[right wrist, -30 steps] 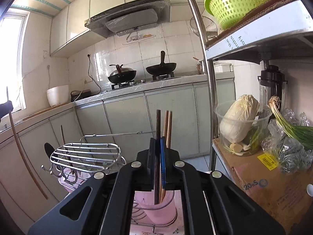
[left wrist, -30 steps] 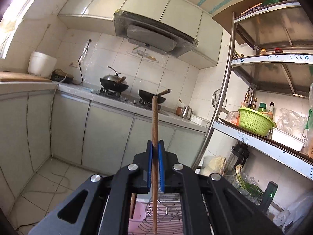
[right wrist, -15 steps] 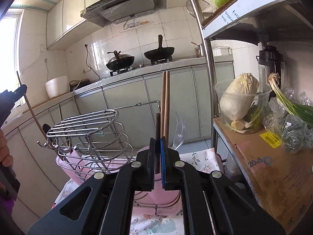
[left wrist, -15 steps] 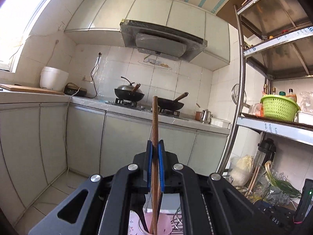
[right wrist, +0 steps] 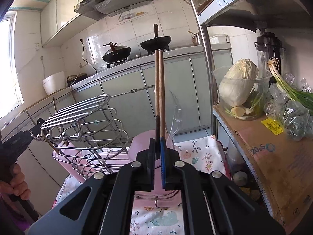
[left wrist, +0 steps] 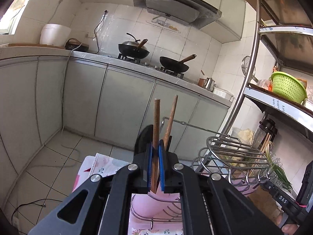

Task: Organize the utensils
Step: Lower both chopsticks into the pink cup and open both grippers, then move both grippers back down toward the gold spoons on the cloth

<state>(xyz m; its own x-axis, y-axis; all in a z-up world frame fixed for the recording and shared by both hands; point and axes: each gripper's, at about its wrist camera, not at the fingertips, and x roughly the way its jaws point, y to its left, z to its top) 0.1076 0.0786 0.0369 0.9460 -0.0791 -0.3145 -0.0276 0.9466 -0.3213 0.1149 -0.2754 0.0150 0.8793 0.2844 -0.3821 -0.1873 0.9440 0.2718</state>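
A: Left wrist view first. Your left gripper [left wrist: 154, 168] is clamped on a wooden chopstick [left wrist: 156, 121] that stands nearly upright, its lower end dipping toward the pink cup [left wrist: 154, 205] under the jaws. A second chopstick [left wrist: 171, 117] leans to the right just beyond, and a black utensil [left wrist: 142, 141] sits beside the fingers on the left.

B: What could spoil it from there?

A: I judge the tip may land on the cup's rim or on the wire rack [left wrist: 230, 152] if you lower off-centre; the stick would then pivot in the pads and tip out.

B: And the right wrist view?

A: Your right gripper [right wrist: 158, 156] is closed on a dark, thin handle [right wrist: 157, 129], held upright over the same pink cup [right wrist: 144, 139]. Two wooden chopsticks [right wrist: 158, 82] stand right behind it in the cup, close together. The rack [right wrist: 86, 117] is to the left, and your other hand [right wrist: 13, 182] holds its gripper at the frame's edge.

B: Risk here?

A: Crowding, I'd say. Both your grippers work over one small cup; push down carelessly and you could knock the standing chopsticks or tip the cup
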